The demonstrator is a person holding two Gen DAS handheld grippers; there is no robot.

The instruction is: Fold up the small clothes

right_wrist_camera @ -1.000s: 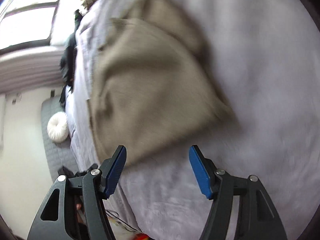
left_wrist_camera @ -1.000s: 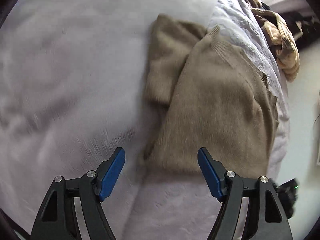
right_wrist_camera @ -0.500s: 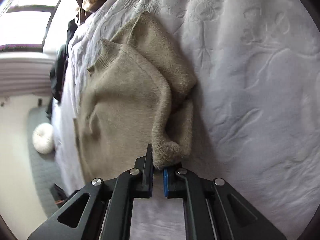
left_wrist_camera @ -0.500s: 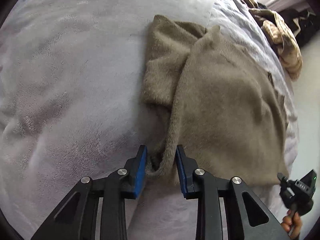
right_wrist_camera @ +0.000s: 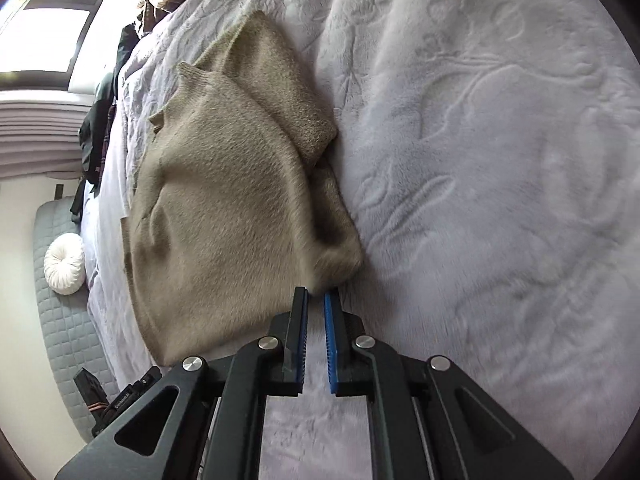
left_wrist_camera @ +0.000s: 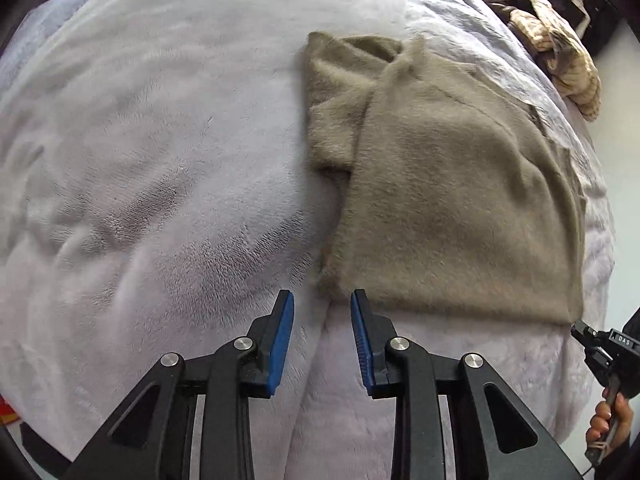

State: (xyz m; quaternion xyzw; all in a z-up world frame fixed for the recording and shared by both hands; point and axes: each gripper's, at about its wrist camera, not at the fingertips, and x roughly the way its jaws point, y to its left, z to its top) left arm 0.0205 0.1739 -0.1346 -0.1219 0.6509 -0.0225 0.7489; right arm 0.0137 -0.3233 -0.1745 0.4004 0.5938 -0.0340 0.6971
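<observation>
A fuzzy tan sweater (left_wrist_camera: pixel 452 184) lies partly folded on a pale lilac blanket (left_wrist_camera: pixel 160 160), one sleeve folded across its far side. My left gripper (left_wrist_camera: pixel 322 300) stands open a little, just short of the sweater's near left corner, with nothing between its blue pads. In the right wrist view the sweater (right_wrist_camera: pixel 228 208) lies left of centre. My right gripper (right_wrist_camera: pixel 316 294) is nearly shut, with a narrow gap, its tips at the sweater's near corner; whether it pinches the fabric is unclear.
More crumpled clothes (left_wrist_camera: pixel 560 48) lie at the bed's far edge. The other hand-held gripper (left_wrist_camera: pixel 612 356) shows at the right edge. A grey quilted mat (right_wrist_camera: pixel 68 320) with a round white cushion (right_wrist_camera: pixel 64 264) lies on the floor beside the bed.
Both grippers closed on the sweater's near corners half a second ago. The left has since opened and let go; the lifted right corner has dropped back flatter.
</observation>
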